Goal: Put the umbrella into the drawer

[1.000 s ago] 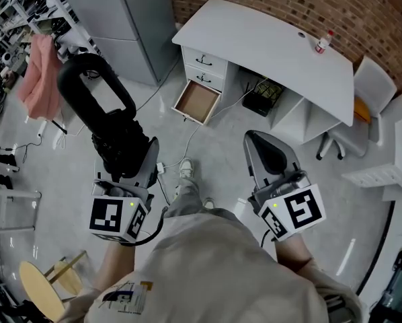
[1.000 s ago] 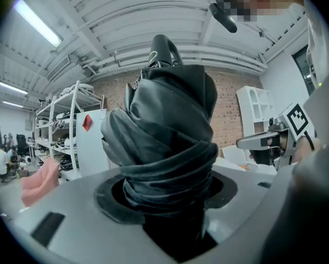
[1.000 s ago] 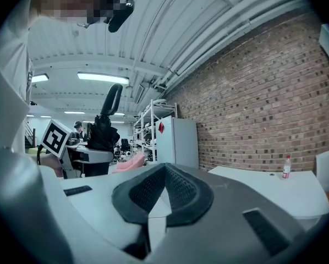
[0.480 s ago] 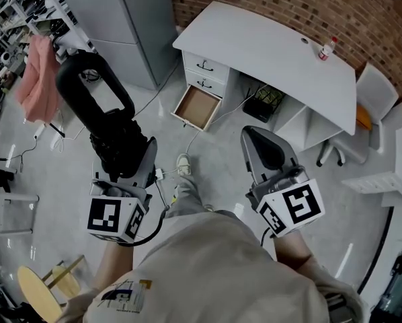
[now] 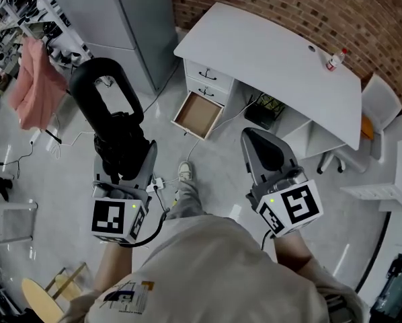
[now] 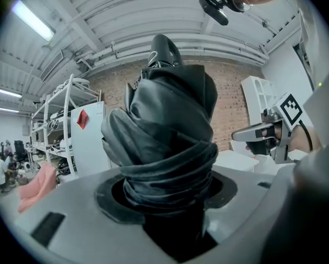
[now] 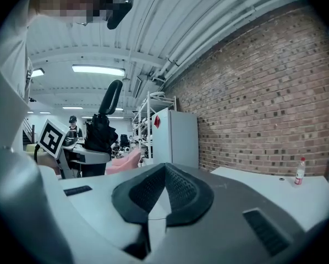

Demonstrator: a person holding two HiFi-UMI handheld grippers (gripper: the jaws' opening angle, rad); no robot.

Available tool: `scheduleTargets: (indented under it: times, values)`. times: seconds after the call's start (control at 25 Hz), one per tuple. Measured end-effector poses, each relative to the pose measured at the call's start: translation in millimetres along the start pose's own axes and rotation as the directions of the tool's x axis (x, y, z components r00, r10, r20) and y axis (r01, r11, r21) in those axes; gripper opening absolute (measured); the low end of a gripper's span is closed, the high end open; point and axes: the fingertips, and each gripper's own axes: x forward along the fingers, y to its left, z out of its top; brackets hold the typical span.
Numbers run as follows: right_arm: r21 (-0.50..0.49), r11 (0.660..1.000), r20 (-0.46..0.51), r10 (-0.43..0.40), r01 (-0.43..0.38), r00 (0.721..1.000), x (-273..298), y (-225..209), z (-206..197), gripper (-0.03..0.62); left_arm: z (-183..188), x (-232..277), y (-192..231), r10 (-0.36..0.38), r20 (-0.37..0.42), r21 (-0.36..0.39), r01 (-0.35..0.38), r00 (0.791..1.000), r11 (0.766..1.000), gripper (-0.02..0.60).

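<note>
Gripping umbrella [image 6: 164,142]: left gripper [image 5: 124,172] is clasping the folded black canopy between widely parted jaws.
Right gripper [image 5: 260,147]: is hovering empty, jaws closed together.

The head camera looks steeply down over the left gripper [image 5: 124,155], right gripper [image 5: 255,141] and desk [image 5: 268,52]. Each gripper camera sits close behind its own jaws, facing roughly level; both catch the brick wall [image 7: 263,92] and the opposite gripper.

No readable words or numbers anywhere. Just coded square patterns on the left marker cube [image 5: 117,221] and right marker cube [image 5: 292,207], plus a red diamond sticker [image 6: 82,119], illegible.
</note>
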Motion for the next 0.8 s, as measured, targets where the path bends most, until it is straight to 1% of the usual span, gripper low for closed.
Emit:
scheduleTargets:
  times: [0.16,0.44,0.52,0.64,0.72,0.8]
  values:
    - [0.011,1.000,-0.026,0.001,-0.001,1.000,49.3,-15.7,-0.6,0.006,-6.8,45.6,33.6,0.005,-0.042,0.052,-0.003,0.999,0.999,0.272]
    - [0.018,0.999,-0.043,-0.028,0.029,0.999,132.3,-52.5,10.2,0.007,-5.0,128.6,81.9,-0.044,-0.079,0.122,0.053,0.996,0.991,0.272]
    - [0.022,0.999,-0.053,-0.046,0.047,0.998,152.9,-61.7,9.2,0.006,-10.3,149.3,94.2,-0.062,-0.099,0.161,0.078,0.993,0.984,0.272]
    - [0.027,0.997,-0.070,-0.069,0.071,0.995,181.8,-73.1,4.9,0.006,-23.7,179.6,111.9,-0.090,-0.138,0.229,0.121,0.986,0.966,0.272]
    - [0.035,0.996,-0.070,-0.075,0.077,0.995,199.0,-80.3,1.8,0.007,-33.3,200.7,121.4,-0.100,-0.158,0.271,0.141,0.982,0.952,0.270]
    - [0.049,0.996,-0.061,-0.071,0.074,0.996,214.7,-86.0,-0.7,0.006,-43.6,222.5,128.9,-0.112,-0.174,0.295,0.160,0.978,0.942,0.270]
